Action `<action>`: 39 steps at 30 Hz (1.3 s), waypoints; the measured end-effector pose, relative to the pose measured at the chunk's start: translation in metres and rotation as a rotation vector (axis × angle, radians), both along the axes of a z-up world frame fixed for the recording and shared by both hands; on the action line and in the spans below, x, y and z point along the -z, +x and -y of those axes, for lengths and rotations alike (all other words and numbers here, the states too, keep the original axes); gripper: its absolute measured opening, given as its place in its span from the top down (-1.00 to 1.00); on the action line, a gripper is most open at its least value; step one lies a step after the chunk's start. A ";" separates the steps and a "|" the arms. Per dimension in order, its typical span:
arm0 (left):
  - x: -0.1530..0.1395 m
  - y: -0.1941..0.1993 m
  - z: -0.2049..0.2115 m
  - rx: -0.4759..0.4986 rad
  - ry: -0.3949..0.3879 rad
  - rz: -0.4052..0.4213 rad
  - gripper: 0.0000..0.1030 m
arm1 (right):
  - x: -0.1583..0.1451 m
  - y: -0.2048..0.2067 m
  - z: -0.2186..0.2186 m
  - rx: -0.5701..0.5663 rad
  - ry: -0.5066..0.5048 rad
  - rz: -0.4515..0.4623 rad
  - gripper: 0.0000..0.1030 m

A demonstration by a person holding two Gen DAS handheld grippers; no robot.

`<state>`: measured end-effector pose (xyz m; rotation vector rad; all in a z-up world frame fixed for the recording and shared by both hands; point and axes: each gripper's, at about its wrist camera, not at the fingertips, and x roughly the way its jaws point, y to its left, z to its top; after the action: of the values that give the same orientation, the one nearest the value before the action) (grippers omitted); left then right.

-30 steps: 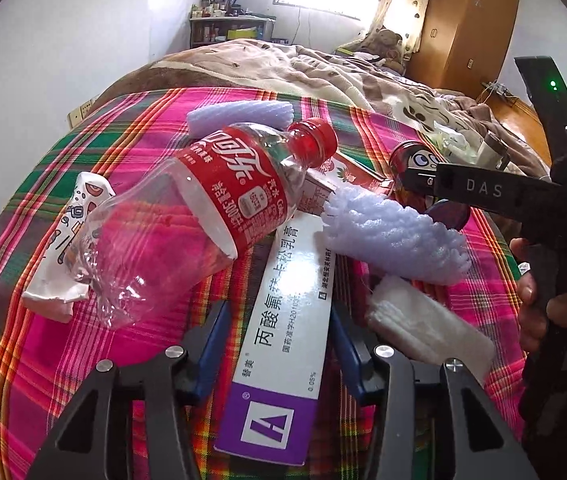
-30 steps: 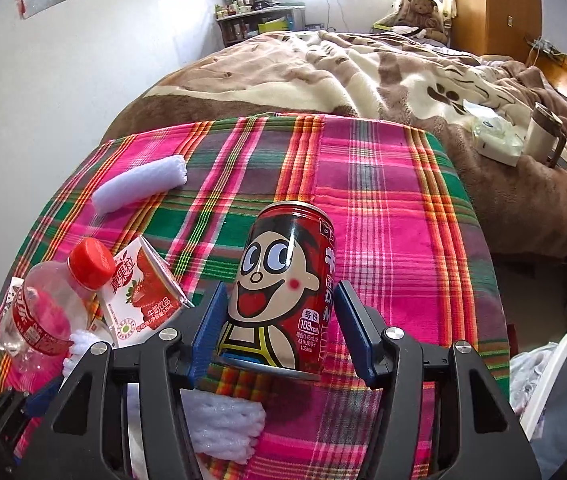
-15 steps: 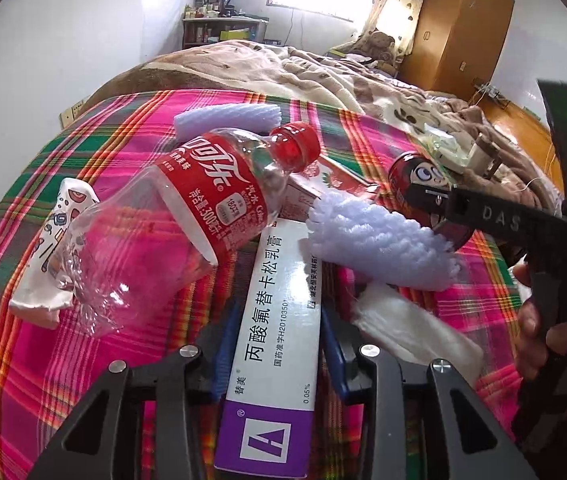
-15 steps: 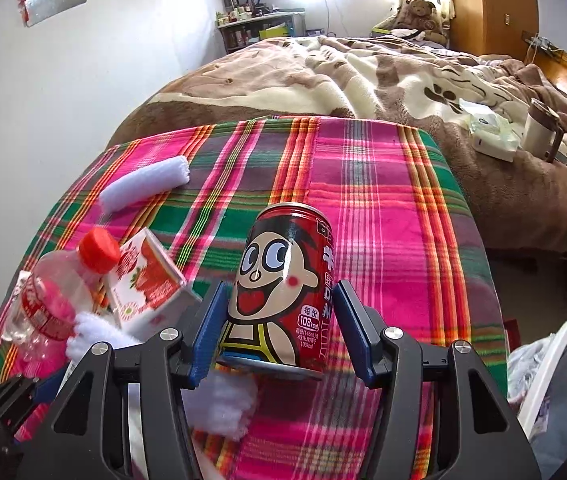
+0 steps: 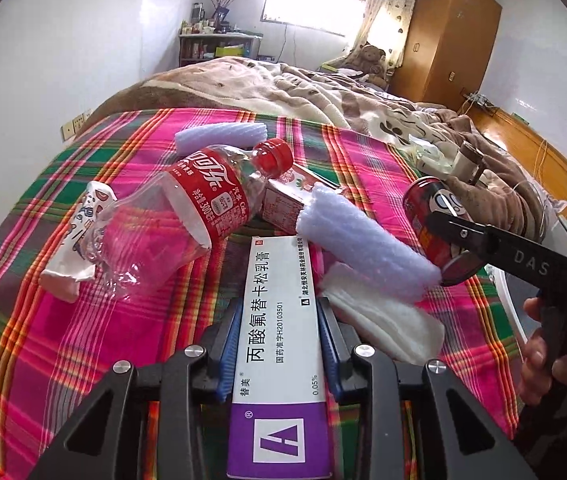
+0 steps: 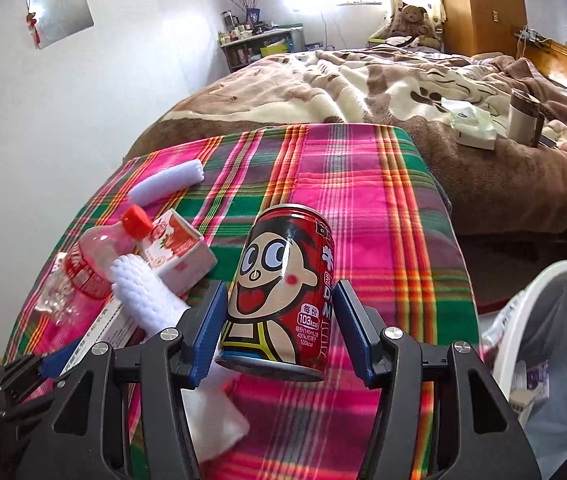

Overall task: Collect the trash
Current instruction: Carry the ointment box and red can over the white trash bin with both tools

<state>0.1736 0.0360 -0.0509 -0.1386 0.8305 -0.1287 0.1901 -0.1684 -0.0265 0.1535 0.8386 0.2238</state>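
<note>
The left gripper [image 5: 279, 344] is down low, and its blue jaws squeeze both sides of a long box [image 5: 279, 356]. The right gripper [image 6: 281, 328] is tipped up a bit, its jaws pressed on a red can [image 6: 283, 288]. A hand [image 5: 543, 344] holds the right gripper's handle.
</note>
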 end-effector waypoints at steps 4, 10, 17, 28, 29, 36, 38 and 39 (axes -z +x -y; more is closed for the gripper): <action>-0.001 -0.010 0.000 -0.004 -0.007 0.003 0.31 | -0.001 -0.014 0.006 0.006 0.010 0.011 -0.09; -0.006 -0.026 0.002 0.002 -0.009 0.028 0.31 | -0.005 -0.032 0.017 0.010 0.031 0.028 -0.09; -0.029 -0.043 0.018 0.034 0.020 0.096 0.31 | -0.016 -0.055 0.031 0.027 0.053 0.069 -0.09; -0.067 -0.056 0.070 0.155 0.008 0.187 0.31 | -0.037 -0.088 0.067 0.114 0.036 0.155 -0.09; -0.069 -0.057 0.075 0.167 0.009 0.195 0.31 | -0.038 -0.091 0.073 0.127 0.035 0.162 -0.09; -0.078 -0.057 0.121 0.256 0.016 0.220 0.31 | -0.040 -0.103 0.106 0.210 0.025 0.178 -0.09; -0.078 -0.055 0.134 0.285 0.012 0.221 0.31 | -0.040 -0.105 0.117 0.235 0.014 0.178 -0.09; -0.078 -0.055 0.140 0.297 0.009 0.224 0.31 | -0.040 -0.106 0.121 0.248 0.009 0.178 -0.09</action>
<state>0.1183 -0.1035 0.0272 0.0093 0.6242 -0.4123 0.0843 -0.2894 0.0132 0.2409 0.6350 0.0082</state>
